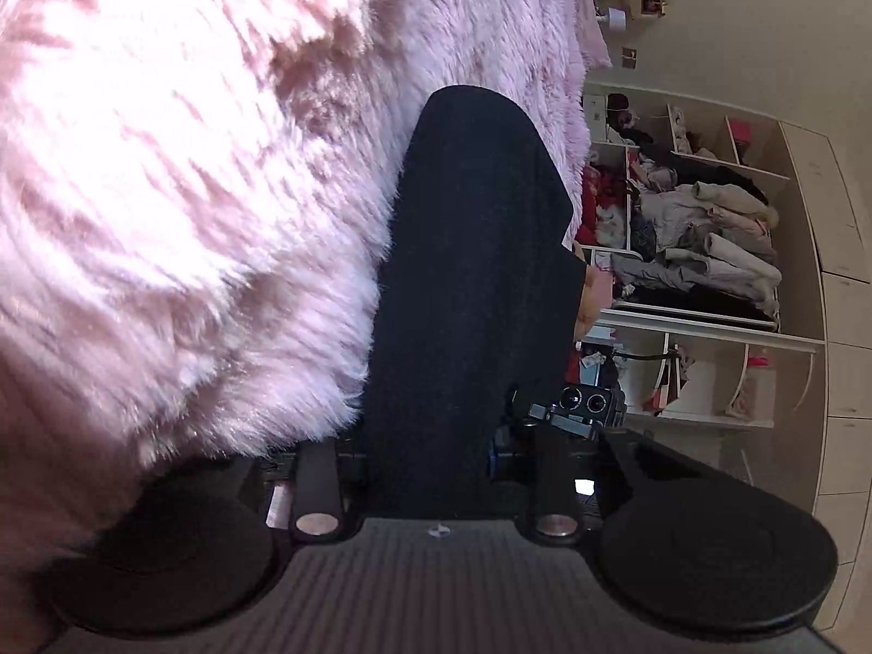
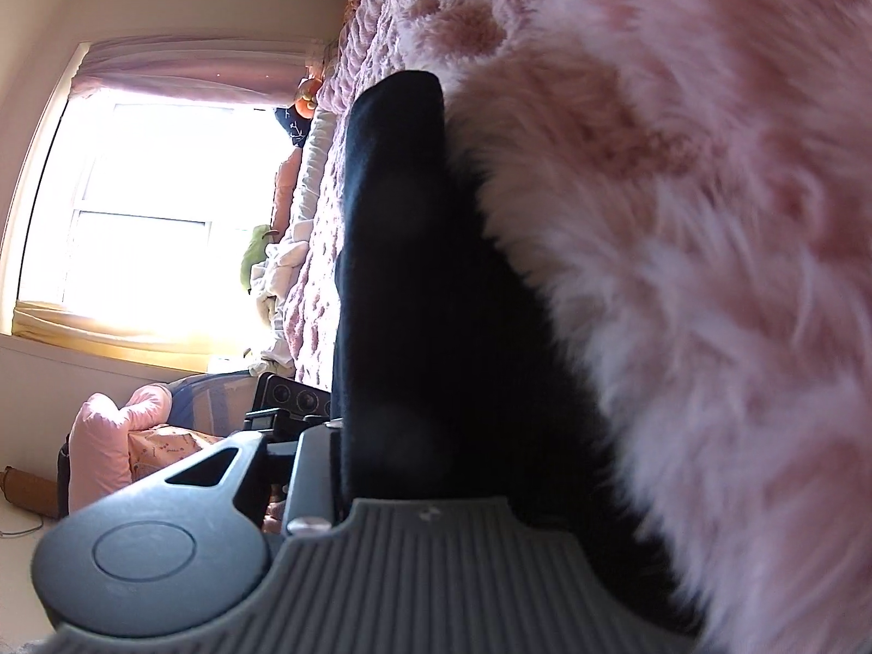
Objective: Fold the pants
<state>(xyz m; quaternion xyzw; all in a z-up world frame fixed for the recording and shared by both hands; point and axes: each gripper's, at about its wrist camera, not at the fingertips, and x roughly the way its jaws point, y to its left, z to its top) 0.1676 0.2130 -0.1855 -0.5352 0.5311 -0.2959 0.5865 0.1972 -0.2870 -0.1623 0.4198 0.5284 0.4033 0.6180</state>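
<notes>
The black pants (image 1: 474,272) lie on a fluffy pink blanket (image 1: 191,163) covering the bed. In the left wrist view the black cloth runs straight back between the fingers of my left gripper (image 1: 436,468), which is shut on it. In the right wrist view the pants (image 2: 414,300) likewise run back into my right gripper (image 2: 403,479), shut on the cloth, with the pink blanket (image 2: 708,272) on the right. The fingertips of both grippers are hidden by the cloth. The other gripper's camera (image 1: 591,403) shows beside the pants.
Open white wardrobe shelves (image 1: 708,229) stuffed with clothes stand beyond the bed edge. In the right wrist view a bright window (image 2: 147,218) with a pink curtain, a pile of clothes (image 2: 272,283) on the bed and a pink bundle (image 2: 120,436) on the floor.
</notes>
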